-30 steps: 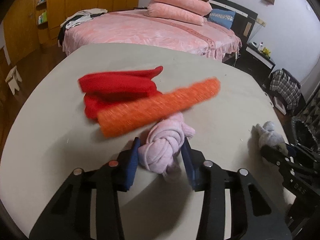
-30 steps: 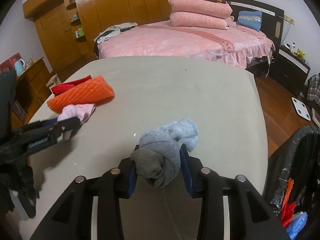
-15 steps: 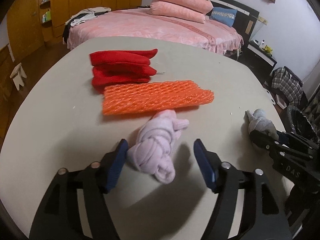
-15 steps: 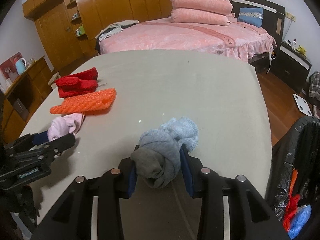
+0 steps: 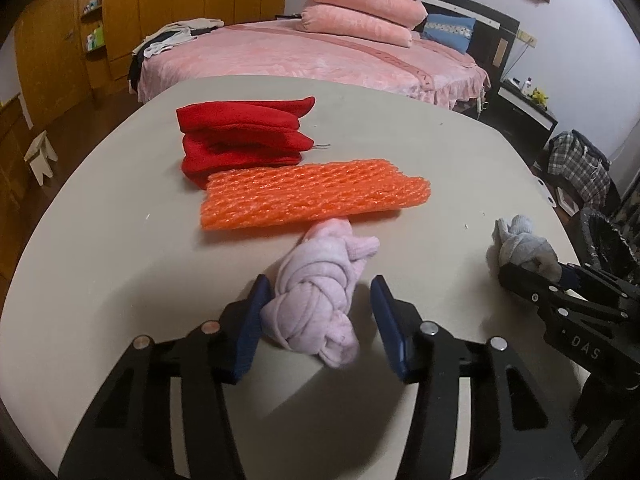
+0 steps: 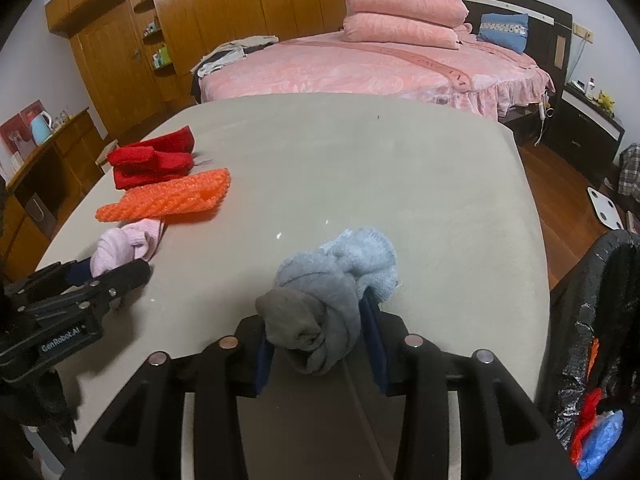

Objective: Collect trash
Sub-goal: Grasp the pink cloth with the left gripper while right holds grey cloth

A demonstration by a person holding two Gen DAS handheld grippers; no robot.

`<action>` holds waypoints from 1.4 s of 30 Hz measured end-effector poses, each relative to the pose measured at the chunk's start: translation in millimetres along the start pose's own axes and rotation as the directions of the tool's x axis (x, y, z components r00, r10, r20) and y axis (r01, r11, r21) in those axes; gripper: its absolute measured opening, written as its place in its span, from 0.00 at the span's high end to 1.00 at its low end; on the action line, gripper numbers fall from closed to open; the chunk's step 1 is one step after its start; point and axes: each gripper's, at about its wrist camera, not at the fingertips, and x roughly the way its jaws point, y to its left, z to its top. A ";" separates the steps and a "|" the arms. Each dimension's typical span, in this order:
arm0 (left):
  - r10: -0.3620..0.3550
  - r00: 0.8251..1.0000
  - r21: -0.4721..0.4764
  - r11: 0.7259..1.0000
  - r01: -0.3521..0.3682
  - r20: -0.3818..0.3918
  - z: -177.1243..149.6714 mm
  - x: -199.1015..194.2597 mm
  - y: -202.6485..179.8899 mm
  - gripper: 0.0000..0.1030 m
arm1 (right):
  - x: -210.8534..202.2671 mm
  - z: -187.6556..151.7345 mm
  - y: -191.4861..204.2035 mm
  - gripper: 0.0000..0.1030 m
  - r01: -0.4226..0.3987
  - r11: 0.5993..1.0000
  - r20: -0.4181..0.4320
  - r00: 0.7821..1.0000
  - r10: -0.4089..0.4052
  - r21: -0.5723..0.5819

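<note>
A knotted pink sock (image 5: 316,296) lies on the grey table (image 5: 100,240) between the jaws of my left gripper (image 5: 320,320). The jaws stand open, the left pad touching the sock and the right pad apart from it. Behind the sock lie an orange foam net (image 5: 312,194) and a folded red cloth (image 5: 244,136). My right gripper (image 6: 320,340) is shut on a knotted grey-blue sock (image 6: 332,284) near the table's right edge. That sock also shows in the left wrist view (image 5: 520,246), and the pink sock shows in the right wrist view (image 6: 120,246).
A black-lined trash bin (image 6: 600,340) with red and blue waste stands off the table's right edge. A pink bed (image 6: 380,64) is behind the table, wooden wardrobes (image 6: 224,24) at the back left. The right gripper's body (image 5: 580,312) is at my left gripper's right.
My left gripper opened and let go of the pink sock, which now rests on the table. The jaws have since narrowed a little around it. The right gripper keeps its grip on the grey-blue sock.
</note>
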 end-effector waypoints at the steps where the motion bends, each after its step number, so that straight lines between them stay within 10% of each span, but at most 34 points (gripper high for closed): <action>1: 0.006 1.000 0.005 1.000 -0.006 -0.001 -0.5 0.0 -2.0 0.51 | 0.4 -0.4 1.2 0.61 0.007 1.000 -0.001 1.000 -0.007 -0.006; 22: 0.054 0.998 0.061 0.997 -0.053 -0.014 -0.5 3.3 -10.6 0.44 | 1.6 -1.9 12.3 0.62 0.065 0.997 -0.003 0.998 -0.065 -0.051; 27: 0.082 0.997 0.038 0.996 -0.081 -0.002 -1.0 -1.0 -8.1 0.63 | -3.0 -4.1 13.7 0.65 0.068 0.996 0.000 0.998 -0.069 -0.055; 42: 0.044 0.994 0.007 0.999 -0.045 0.100 -6.4 -49.7 -27.0 0.67 | -72.6 -1.0 20.3 0.65 0.032 0.999 0.113 0.993 -0.027 -0.042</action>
